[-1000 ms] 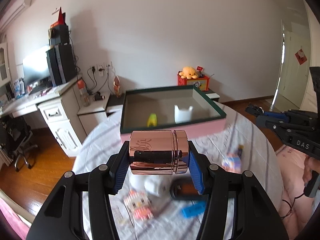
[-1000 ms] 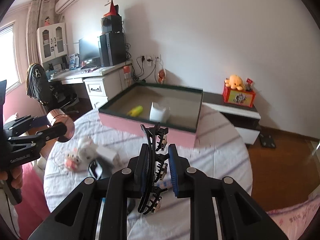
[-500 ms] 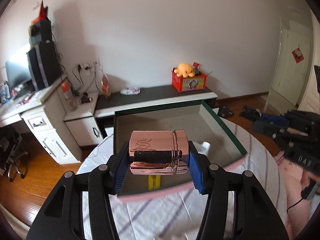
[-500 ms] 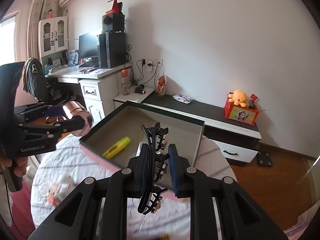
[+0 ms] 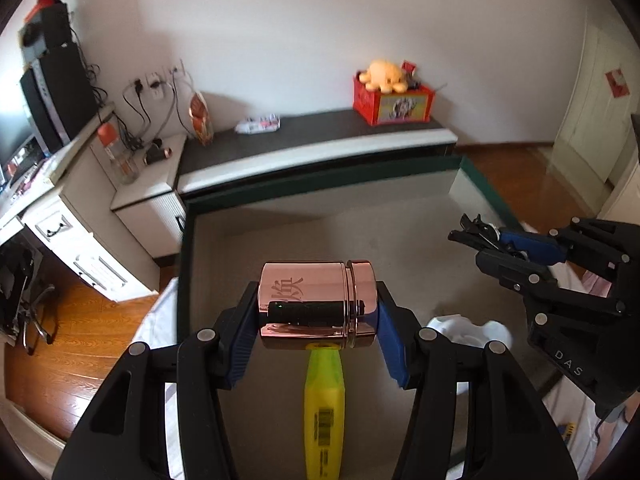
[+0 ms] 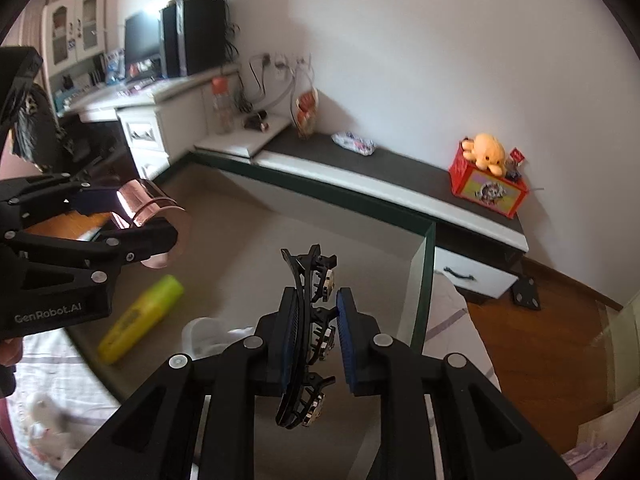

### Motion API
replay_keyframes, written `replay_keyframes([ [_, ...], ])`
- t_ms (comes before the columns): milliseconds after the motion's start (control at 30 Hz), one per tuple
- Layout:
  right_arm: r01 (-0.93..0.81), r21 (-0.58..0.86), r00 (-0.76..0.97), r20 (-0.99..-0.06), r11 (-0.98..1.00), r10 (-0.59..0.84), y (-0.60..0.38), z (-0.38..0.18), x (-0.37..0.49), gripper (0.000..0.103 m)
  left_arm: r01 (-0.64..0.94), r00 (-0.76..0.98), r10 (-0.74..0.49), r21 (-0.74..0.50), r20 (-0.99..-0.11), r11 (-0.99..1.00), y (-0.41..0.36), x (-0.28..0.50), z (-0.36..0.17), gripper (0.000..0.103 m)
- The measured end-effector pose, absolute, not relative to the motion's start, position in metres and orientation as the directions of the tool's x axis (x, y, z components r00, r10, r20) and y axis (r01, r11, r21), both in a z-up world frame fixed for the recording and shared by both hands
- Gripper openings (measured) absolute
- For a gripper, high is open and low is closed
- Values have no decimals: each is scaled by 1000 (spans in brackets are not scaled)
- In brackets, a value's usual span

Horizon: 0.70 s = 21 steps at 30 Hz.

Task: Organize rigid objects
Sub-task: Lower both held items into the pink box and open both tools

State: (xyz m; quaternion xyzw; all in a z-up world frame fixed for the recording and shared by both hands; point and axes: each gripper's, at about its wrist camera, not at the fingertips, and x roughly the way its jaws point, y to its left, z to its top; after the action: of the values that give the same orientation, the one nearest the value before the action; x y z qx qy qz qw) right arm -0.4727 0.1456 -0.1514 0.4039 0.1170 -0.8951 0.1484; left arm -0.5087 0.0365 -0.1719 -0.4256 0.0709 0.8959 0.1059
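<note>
My left tool [image 5: 318,322] is matt black plastic with ribbed blue pads, and the rose-gold canister [image 5: 316,304] in it is mirror-polished metal. Under the canister lies a glossy yellow plastic highlighter [image 5: 323,408] on the tray's [image 5: 320,192] dull, felt-like lining. My right tool [image 6: 318,340] holds a shiny black hair clip [image 6: 308,320], probably plastic.

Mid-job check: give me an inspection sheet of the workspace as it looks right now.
Surface: table with striped cloth, bearing a green-rimmed box.
Job's things: copper tin and black hair clip held over the box; yellow highlighter and white cup lie inside.
Clutter: blurred toy on the cloth.
Grippers: left gripper shut on tin; right gripper shut on clip.
Cables: wall plugs with cords.
Surroundings: desk, low cabinet, plush toy.
</note>
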Motion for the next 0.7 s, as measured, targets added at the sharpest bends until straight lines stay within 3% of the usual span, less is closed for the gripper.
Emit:
replay_keyframes([
  [467,372,-112,-559,-819,-921,-126,144,-183,-494,20,-291,-591,114,80,-798,-953,58,-522,-194,57],
  [567,373,-107,-559,-819,-922,-131,145,-183,-493,20,-282,-595,113,75,-796,-956,57,-519,-192,64],
  [633,369,-100,-561,-816,-924,-135,145,-182,-493,20,-273,-607,117,67,-786,-960,53,-515,-187,82],
  [700,370,-90,-567,-810,-925,-148,145,-180,-491,20,-271,-628,126,64,-768,-960,50,-508,-179,90],
])
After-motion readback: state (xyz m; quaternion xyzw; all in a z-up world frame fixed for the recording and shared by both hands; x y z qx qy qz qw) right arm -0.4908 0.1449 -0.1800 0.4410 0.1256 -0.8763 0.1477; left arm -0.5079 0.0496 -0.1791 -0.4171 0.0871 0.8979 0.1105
